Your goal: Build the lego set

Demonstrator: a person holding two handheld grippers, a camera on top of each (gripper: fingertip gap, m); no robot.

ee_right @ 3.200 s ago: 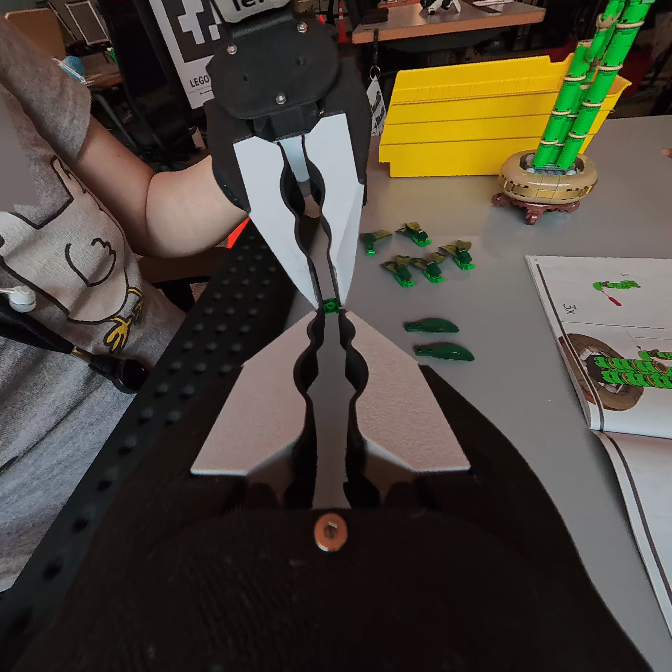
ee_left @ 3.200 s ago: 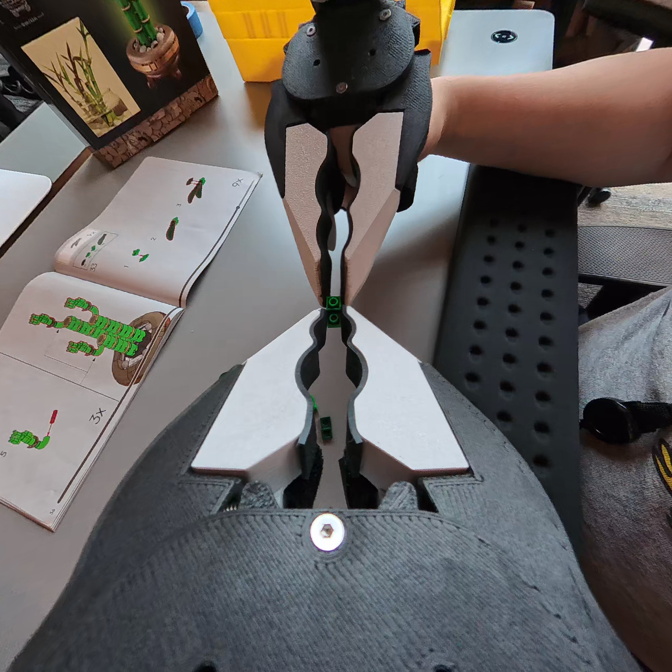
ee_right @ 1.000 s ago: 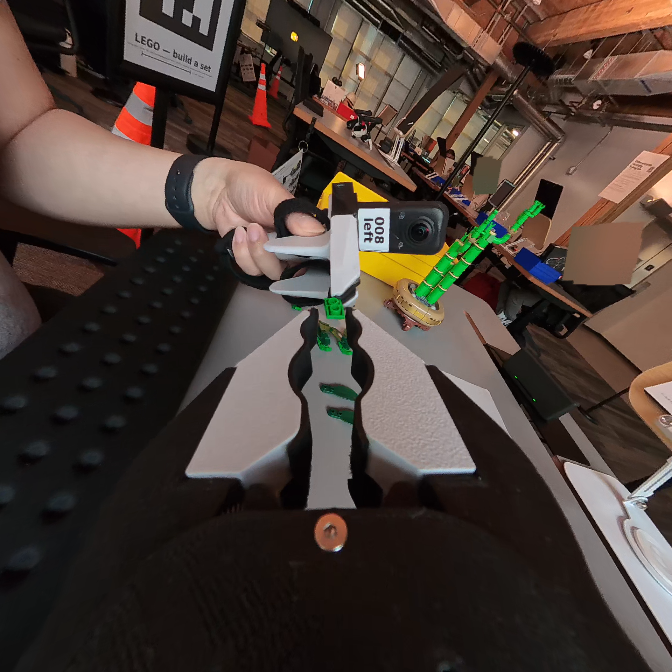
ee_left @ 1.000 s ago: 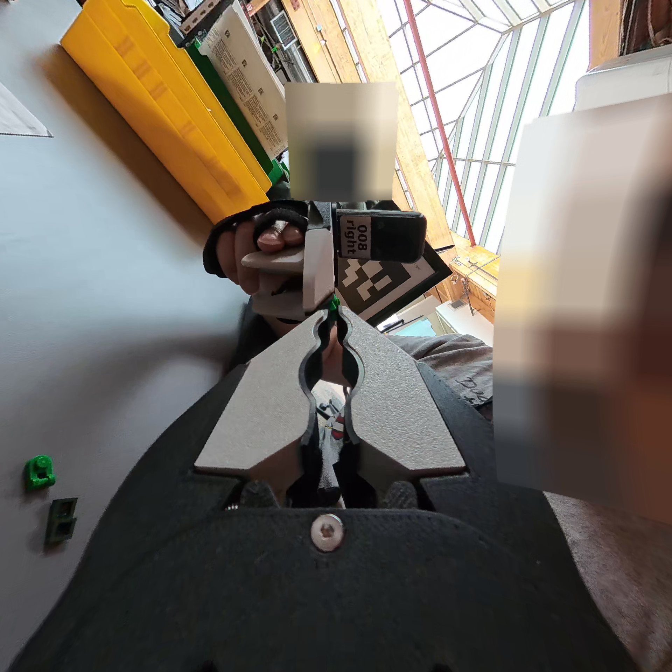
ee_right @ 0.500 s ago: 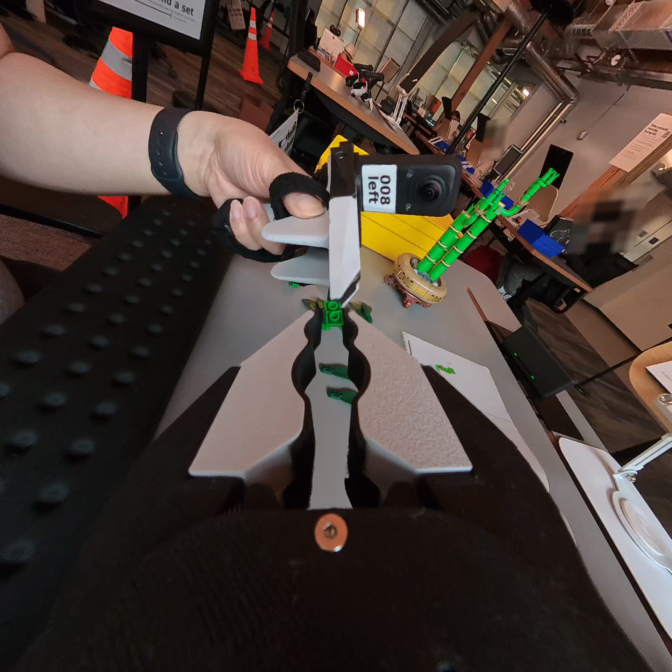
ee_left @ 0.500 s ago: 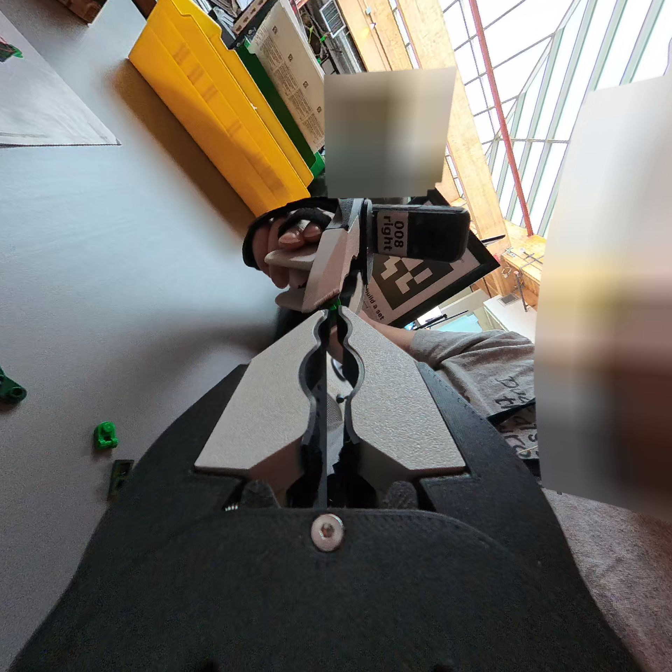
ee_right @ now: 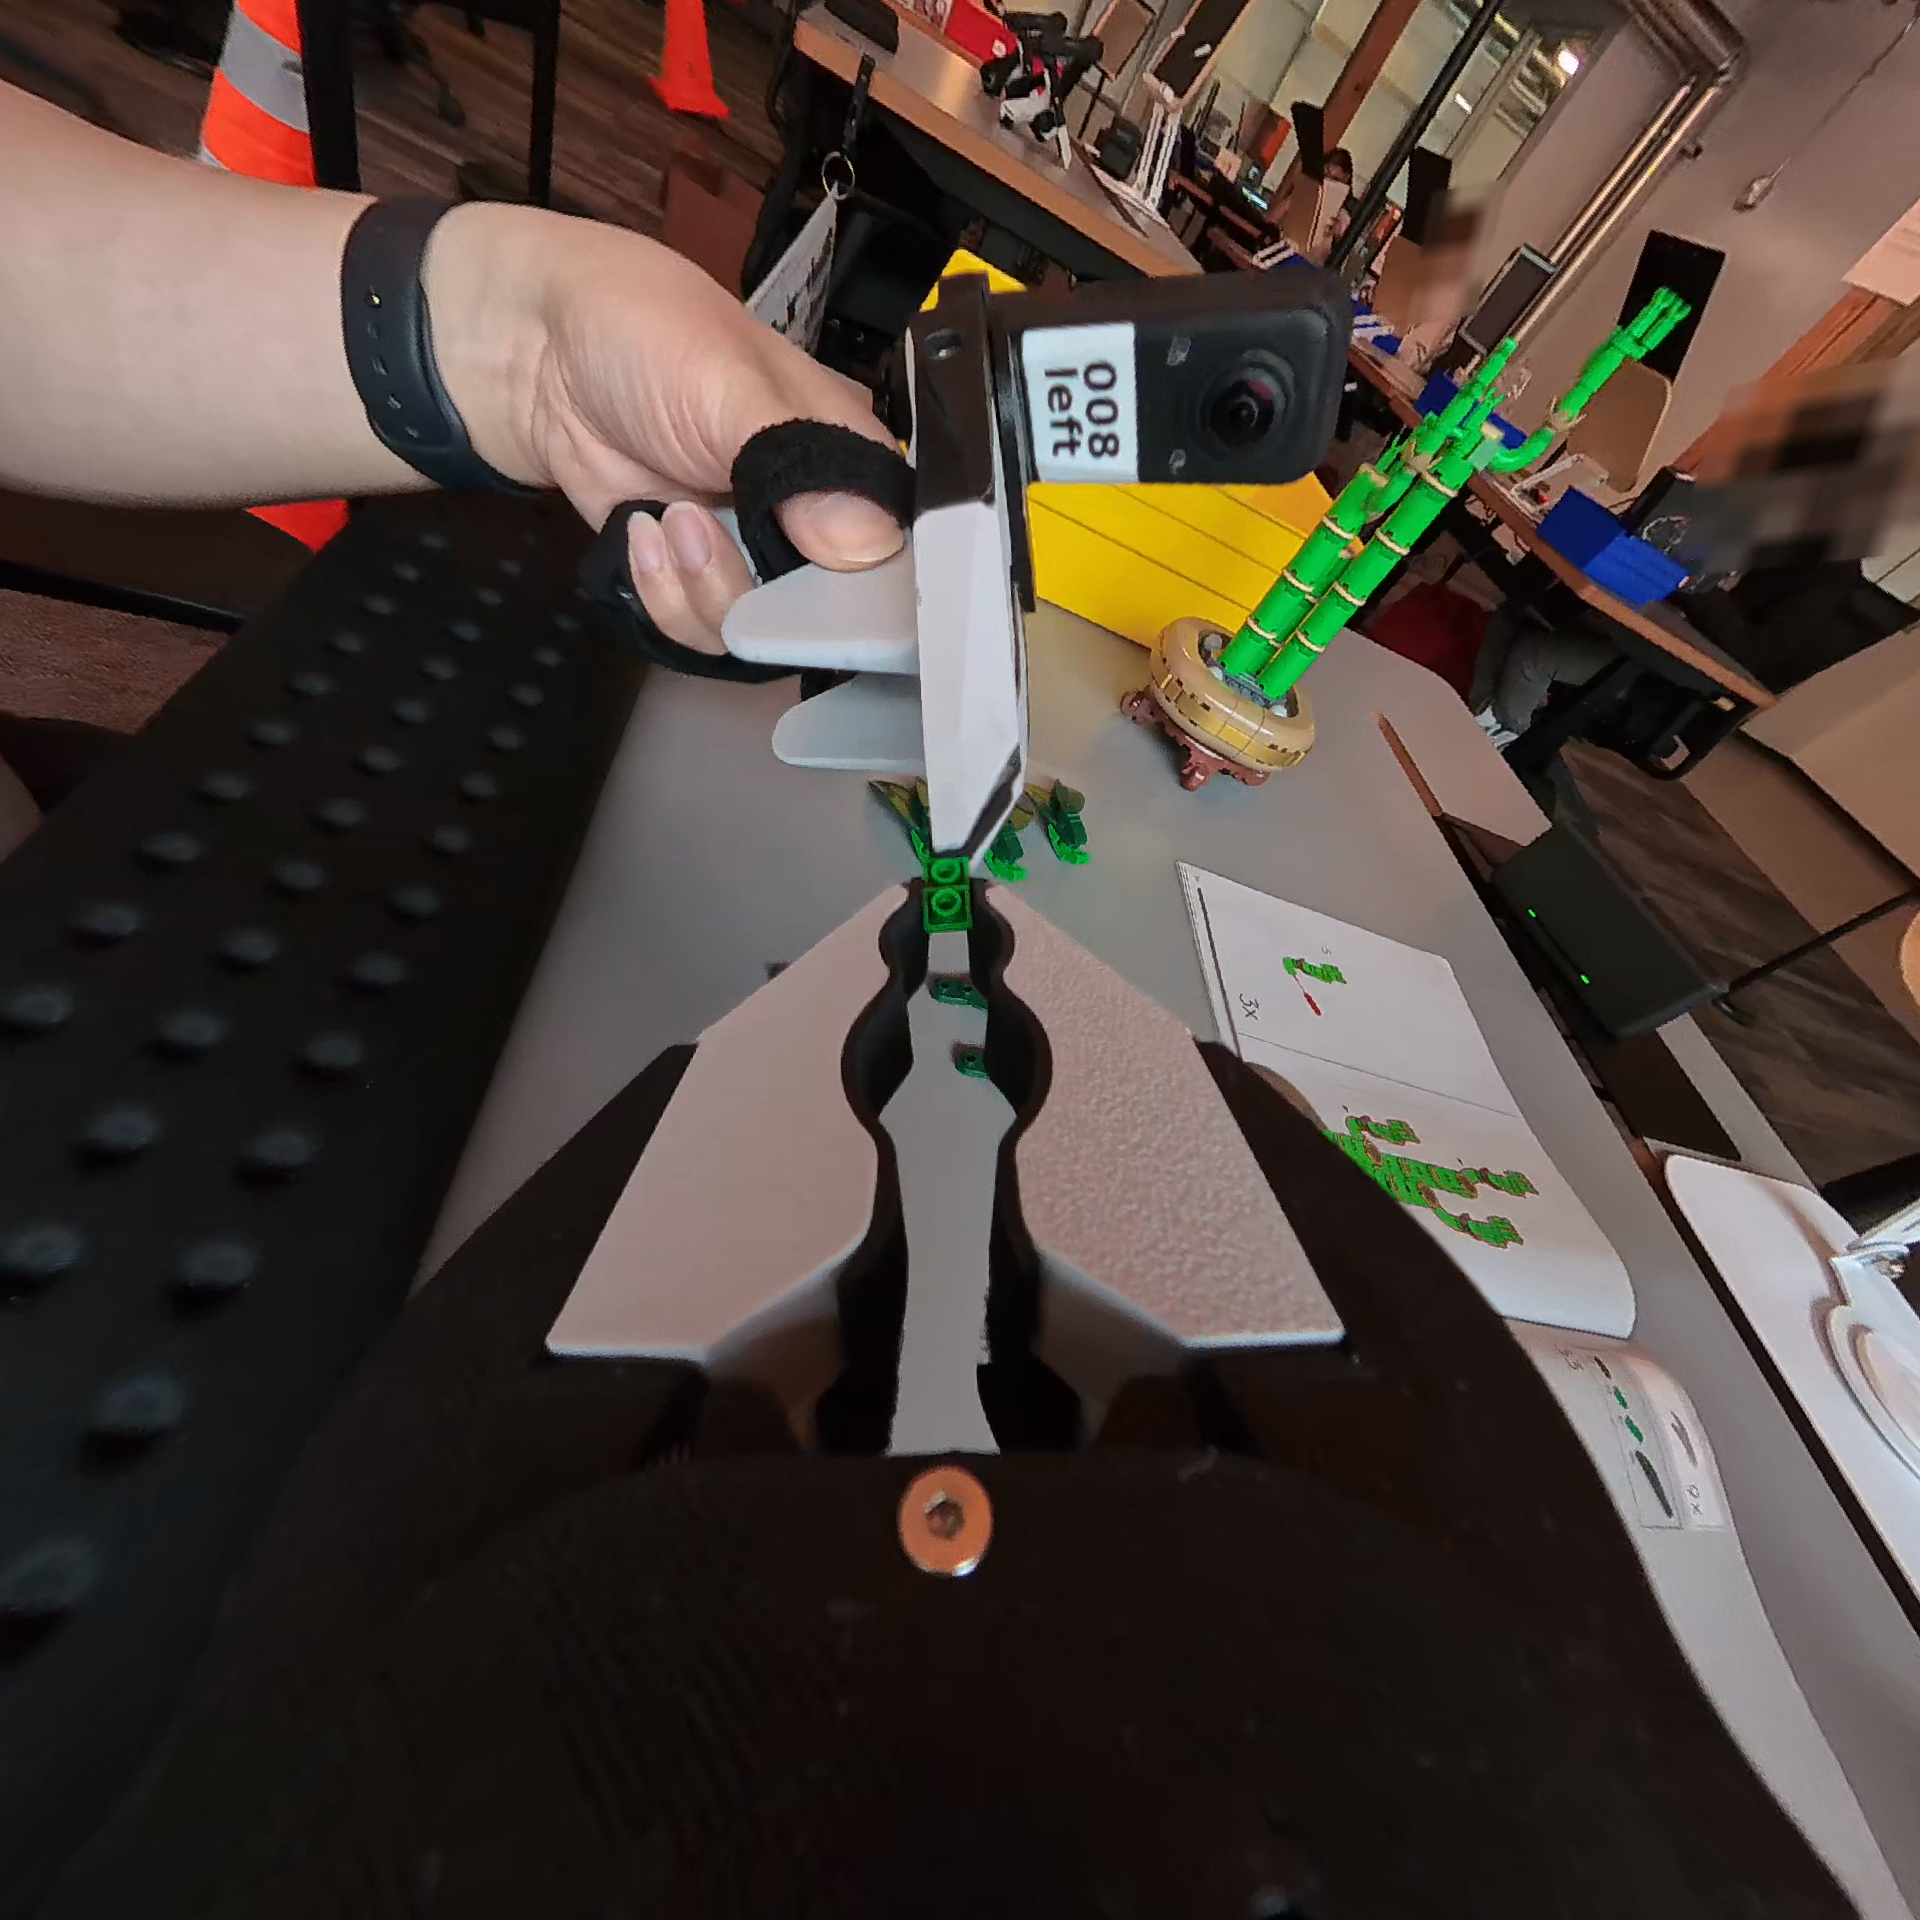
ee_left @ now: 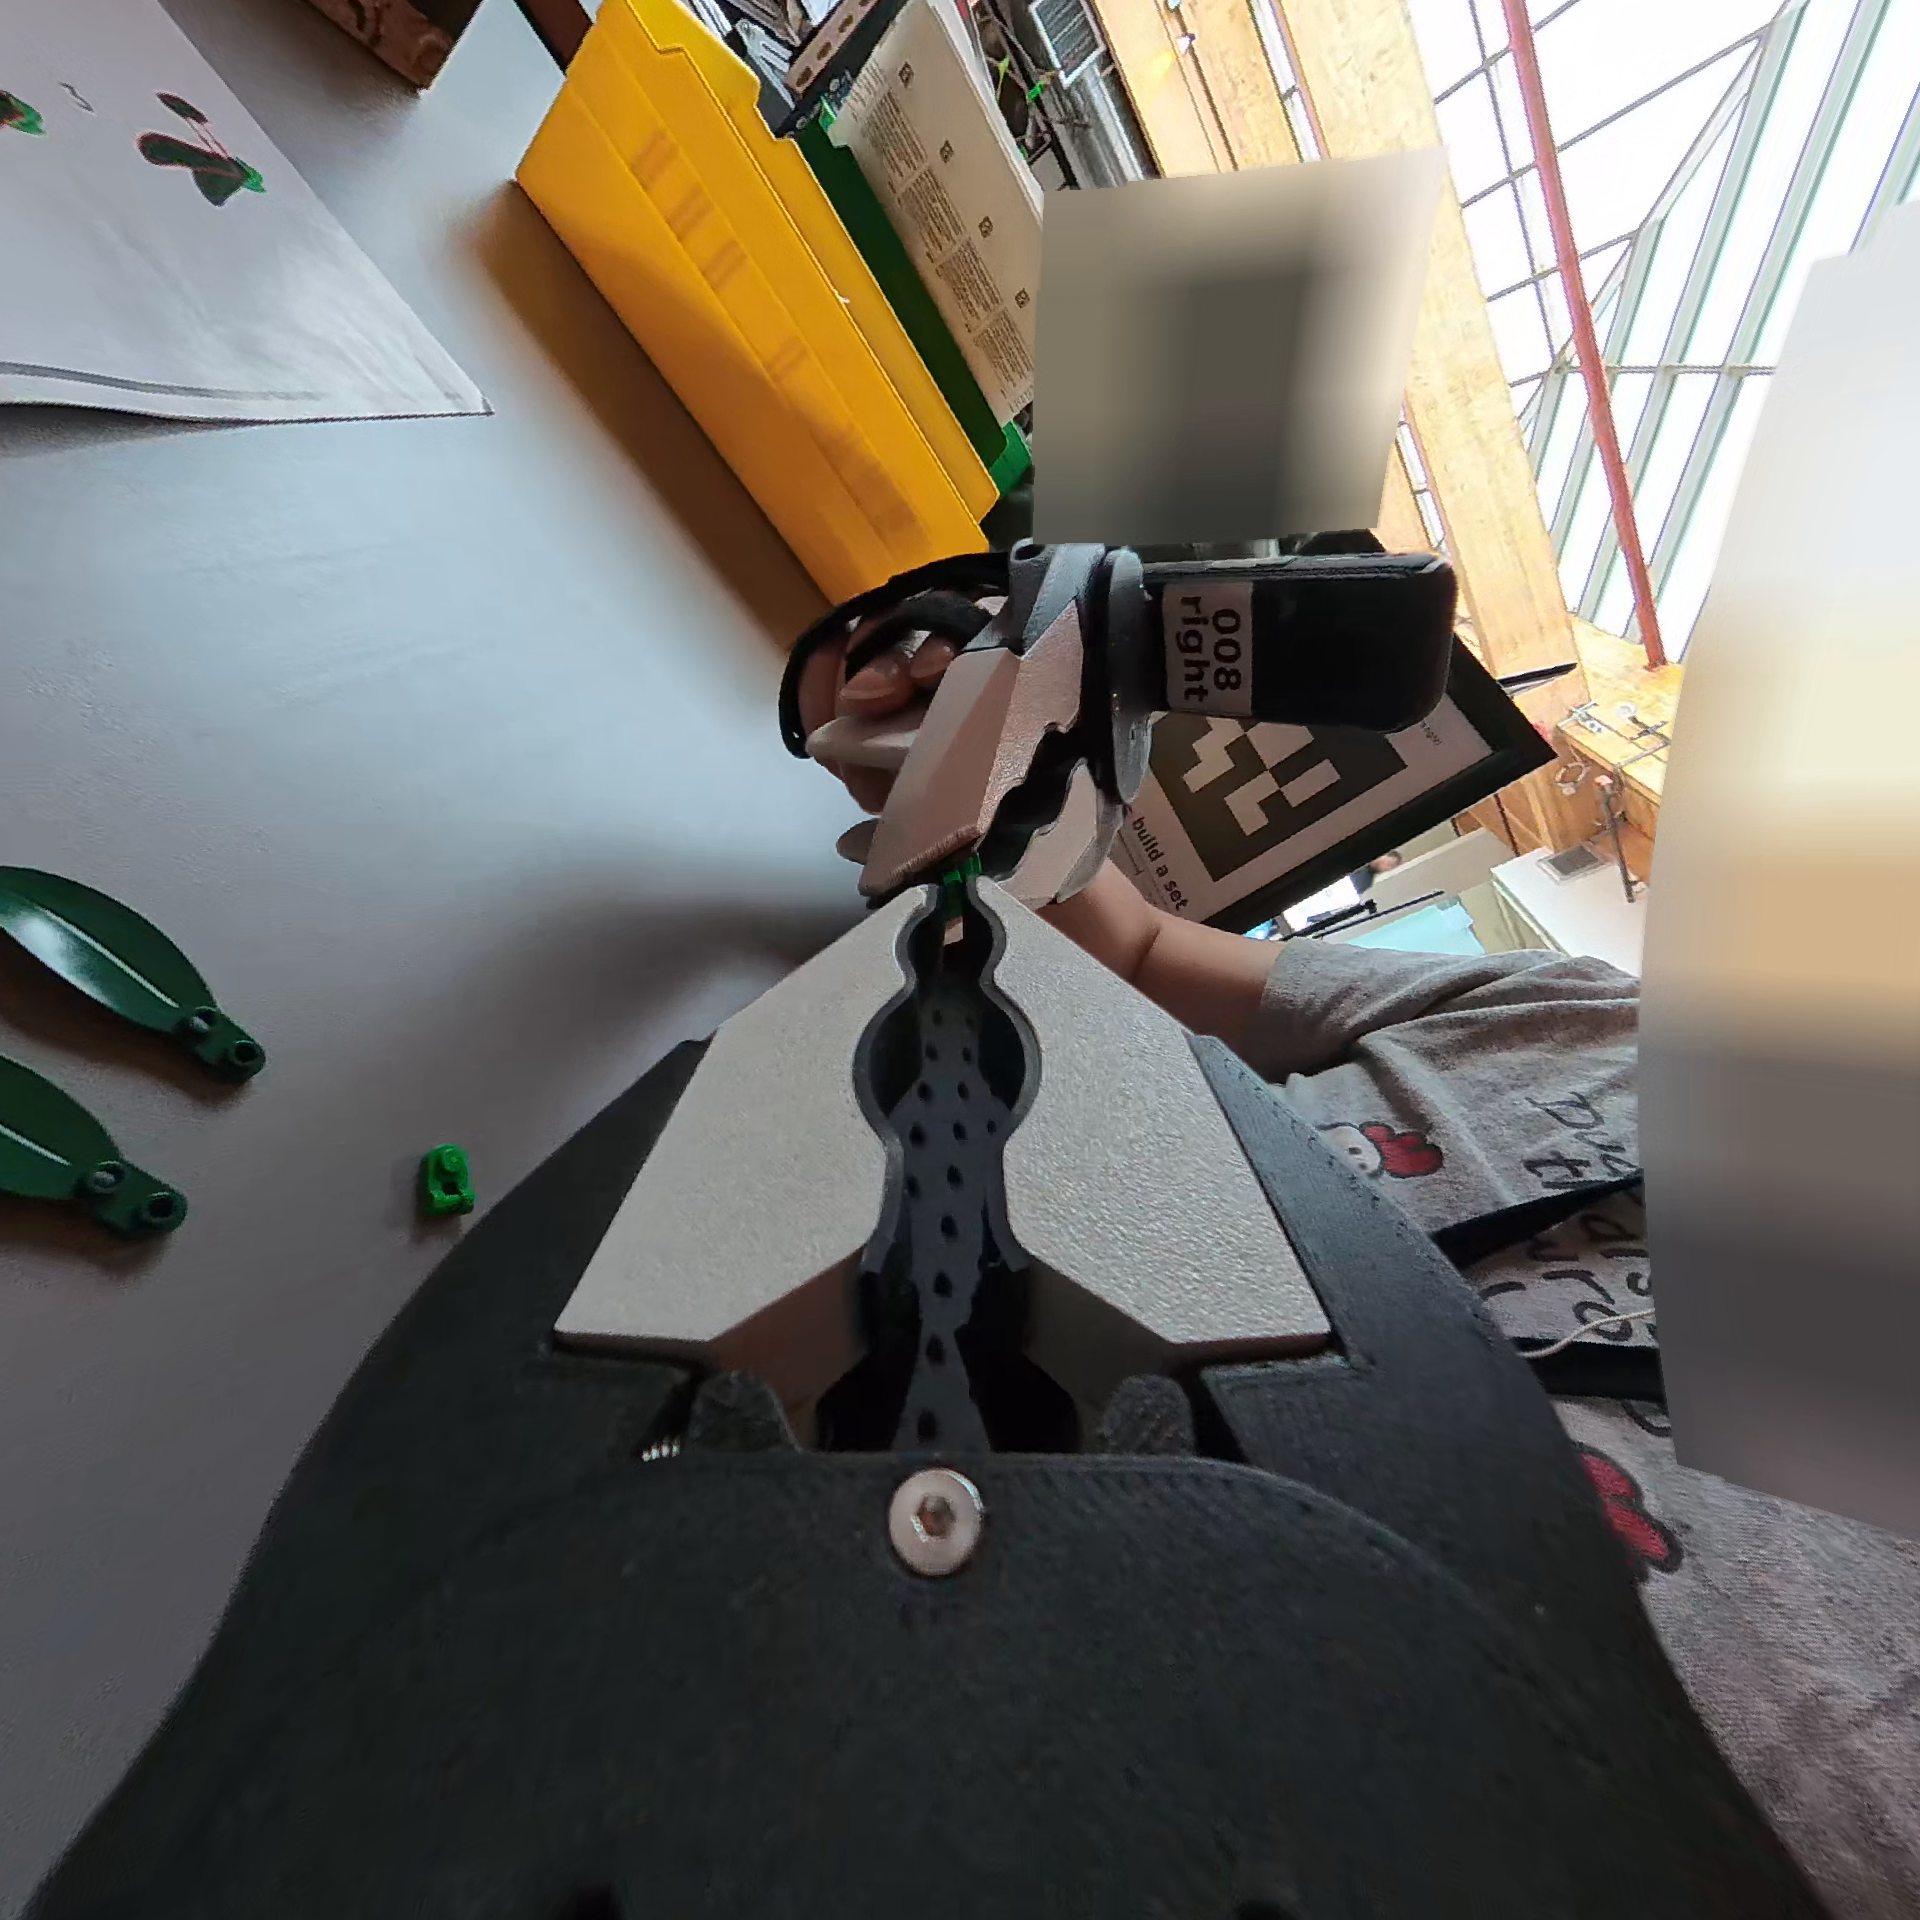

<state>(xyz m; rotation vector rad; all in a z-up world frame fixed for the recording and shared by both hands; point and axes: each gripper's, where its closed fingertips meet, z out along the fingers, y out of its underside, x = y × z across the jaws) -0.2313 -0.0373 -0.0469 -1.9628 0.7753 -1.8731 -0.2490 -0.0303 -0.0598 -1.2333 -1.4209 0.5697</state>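
Green two-stud brick (ee_right: 945,902) was pinched tip-to-tip between right gripper (ee_right: 945,914) and white-labelled left gripper (ee_right: 961,844) at twelve o'clock, above bare grey table (ee_right: 727,831).

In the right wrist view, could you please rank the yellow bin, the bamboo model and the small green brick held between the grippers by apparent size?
1. Bamboo model, though the yellow bin is partly hidden, so their order is unsure.
2. Yellow bin.
3. Green brick, smallest despite being nearest.

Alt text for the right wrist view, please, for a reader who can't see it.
The right tongs and the left tongs meet tip to tip above a grey table, both shut on a small green lego piece. Beyond stand a green bamboo model, a yellow bin and an open instruction booklet.
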